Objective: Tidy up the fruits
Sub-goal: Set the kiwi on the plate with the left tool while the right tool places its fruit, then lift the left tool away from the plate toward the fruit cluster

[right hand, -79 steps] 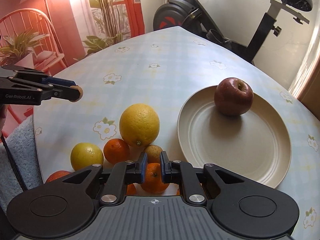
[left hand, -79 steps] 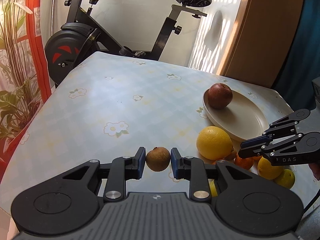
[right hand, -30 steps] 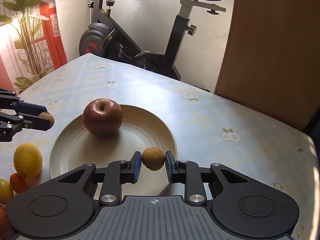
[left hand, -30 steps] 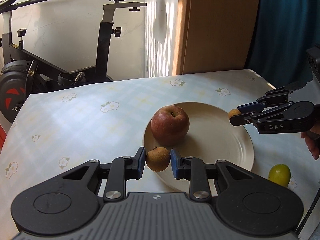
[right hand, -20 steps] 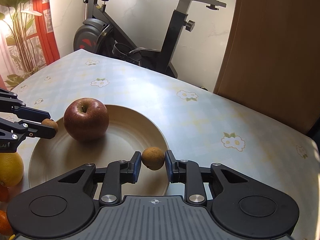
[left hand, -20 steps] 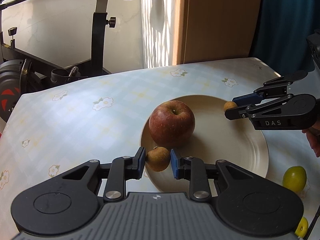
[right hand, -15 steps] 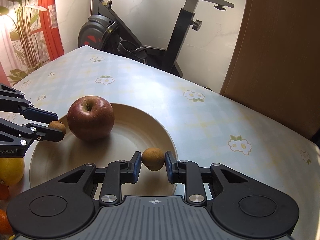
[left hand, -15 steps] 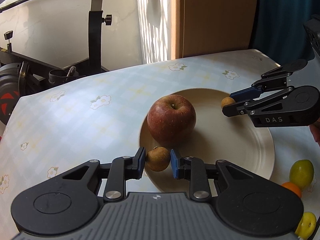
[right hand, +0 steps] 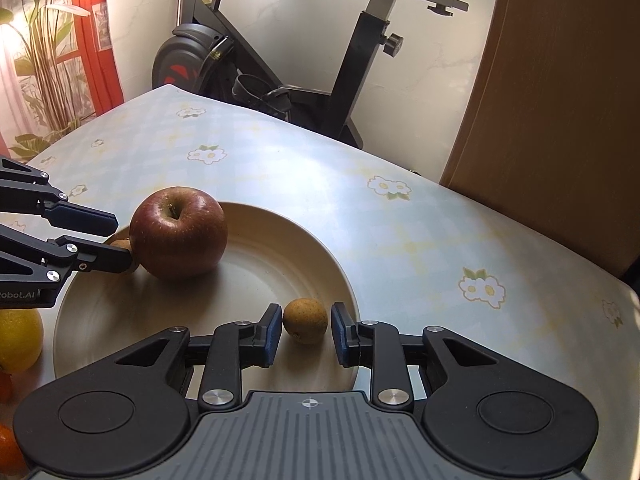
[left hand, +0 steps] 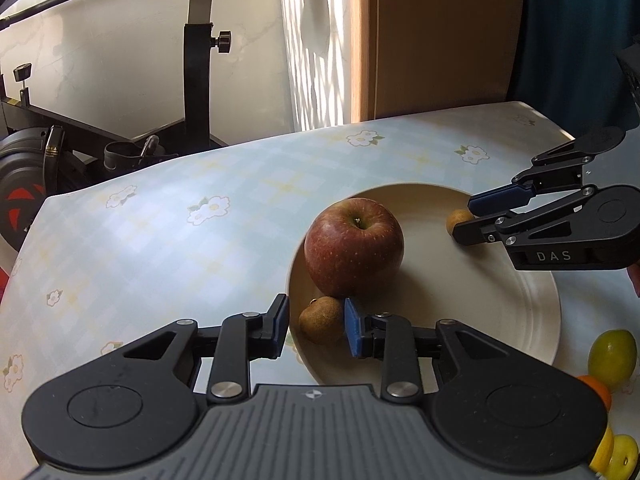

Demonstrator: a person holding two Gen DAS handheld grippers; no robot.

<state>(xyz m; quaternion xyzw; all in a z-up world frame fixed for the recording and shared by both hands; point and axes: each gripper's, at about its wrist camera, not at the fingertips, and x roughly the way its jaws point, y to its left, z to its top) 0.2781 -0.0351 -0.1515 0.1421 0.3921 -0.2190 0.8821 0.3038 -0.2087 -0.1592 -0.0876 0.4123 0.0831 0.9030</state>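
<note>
A cream plate (left hand: 500, 312) (right hand: 280, 248) holds a red apple (left hand: 354, 246) (right hand: 178, 232). In the left wrist view my left gripper (left hand: 316, 326) is open, with a small brown fruit (left hand: 320, 320) between its jaws on the plate's near rim, beside the apple. In the right wrist view my right gripper (right hand: 303, 334) is open, with a second small brown fruit (right hand: 306, 320) lying on the plate between its jaws. Each gripper also shows in the other's view, the right gripper (left hand: 468, 216) and the left gripper (right hand: 116, 240).
A lime (left hand: 614, 354), an orange (left hand: 598, 392) and yellow fruits (left hand: 616, 454) lie on the table right of the plate. A large lemon (right hand: 18, 340) sits left of it. An exercise bike (right hand: 280, 64) stands behind the floral tablecloth (left hand: 160, 240).
Both grippers brought their brown fruits down to the plate and opened. Each fruit now rests on the plate with gaps to the jaws.
</note>
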